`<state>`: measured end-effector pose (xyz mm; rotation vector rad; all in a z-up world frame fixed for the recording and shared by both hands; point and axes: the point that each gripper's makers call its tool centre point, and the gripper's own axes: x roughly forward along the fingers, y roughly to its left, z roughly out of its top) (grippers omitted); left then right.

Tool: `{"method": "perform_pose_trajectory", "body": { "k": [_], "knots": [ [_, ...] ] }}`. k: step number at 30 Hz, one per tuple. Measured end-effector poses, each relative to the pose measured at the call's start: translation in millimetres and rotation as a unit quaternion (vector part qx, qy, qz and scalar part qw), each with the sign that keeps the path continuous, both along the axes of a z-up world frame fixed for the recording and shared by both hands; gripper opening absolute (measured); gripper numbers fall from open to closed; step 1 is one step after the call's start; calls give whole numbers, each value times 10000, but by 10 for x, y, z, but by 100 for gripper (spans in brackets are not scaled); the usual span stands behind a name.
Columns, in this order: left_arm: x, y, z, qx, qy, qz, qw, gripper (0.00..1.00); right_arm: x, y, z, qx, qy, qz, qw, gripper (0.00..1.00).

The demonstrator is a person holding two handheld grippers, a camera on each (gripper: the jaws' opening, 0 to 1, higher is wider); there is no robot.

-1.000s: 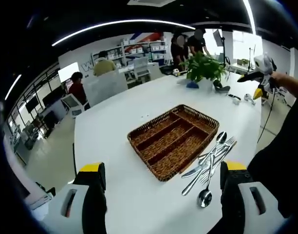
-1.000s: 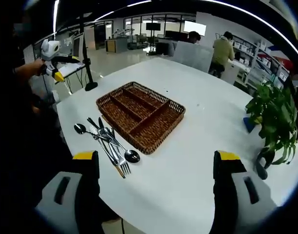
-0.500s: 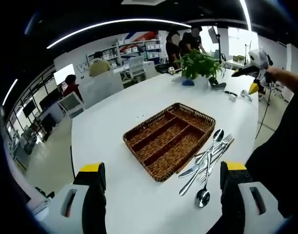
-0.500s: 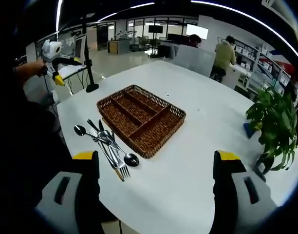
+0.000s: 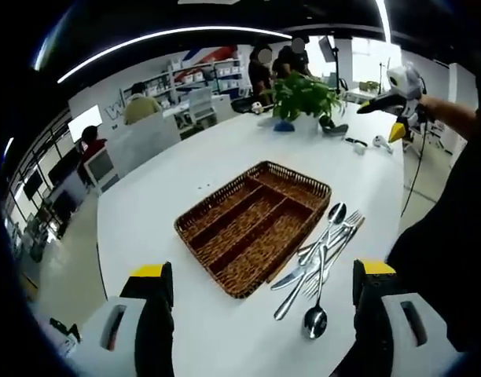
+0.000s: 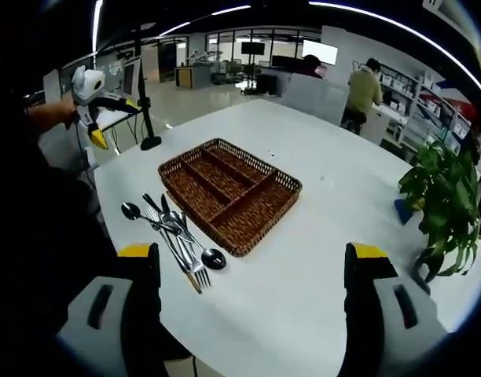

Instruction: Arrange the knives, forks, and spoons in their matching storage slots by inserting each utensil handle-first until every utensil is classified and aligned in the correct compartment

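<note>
Utensils (image 5: 319, 263) lie piled and crossed on the white table (image 5: 170, 204), just right of the empty wicker tray (image 5: 252, 224). Both grippers (image 5: 256, 314) (image 6: 252, 294) hover apart, holding nothing. Grabbing into the tangle risks dragging neighbouring pieces.

A large round white table (image 5: 178, 204) is filling the middle of the left gripper view. A leafy green potted plant (image 5: 302, 96) is standing at its far edge, top centre. Open white shelving (image 5: 201, 78) is lining the back wall, upper left. Curved white ceiling light strips (image 5: 170, 38) are glowing overhead. In the right gripper view, glass-walled windows (image 6: 248, 49) are running along the top, and a pale glossy floor (image 6: 185, 98) is reflecting light at upper left.
</note>
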<state>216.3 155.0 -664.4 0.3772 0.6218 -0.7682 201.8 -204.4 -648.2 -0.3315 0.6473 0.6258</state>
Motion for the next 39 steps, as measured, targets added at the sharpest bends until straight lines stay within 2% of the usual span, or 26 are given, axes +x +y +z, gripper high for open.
{"method": "perform_pose_trajectory", "body": {
  "k": [7,10,14,19,20,27,29,31,32,39],
  "knots": [
    [-70,-168,-188,84,154,-206,9996,90,-21,-24,2,5,-27,-33,10000,100],
    [-170,-301,-296,126,312,-442,9985,84,-20,-40,-14,18,-34,-55,10000,100],
    [-261,-407,-425,119,495,-557,9971,79,-50,-52,-54,22,-3,-45,10000,100],
    [-328,-447,-646,103,783,-575,9952,74,-68,-98,-75,30,-2,-128,9999,100],
    [-371,-464,-724,122,930,-628,9936,75,-73,-95,-80,33,3,-129,9999,100],
    [-412,-537,-1064,252,1195,-743,9897,76,-146,-21,-76,27,8,-31,10000,100],
    [-409,-555,-1170,250,1229,-777,9891,82,-146,-13,-76,32,-1,-39,10000,100],
    [-449,-510,-1307,465,1397,-851,9854,77,-140,7,-75,45,-20,-44,10000,100],
    [-443,-518,-1349,518,1349,-867,9857,76,-141,28,-78,51,-12,-35,10000,100],
    [-472,-538,-1565,624,1509,-905,9824,65,-155,81,-70,48,-12,17,10000,100]
  ]
}}
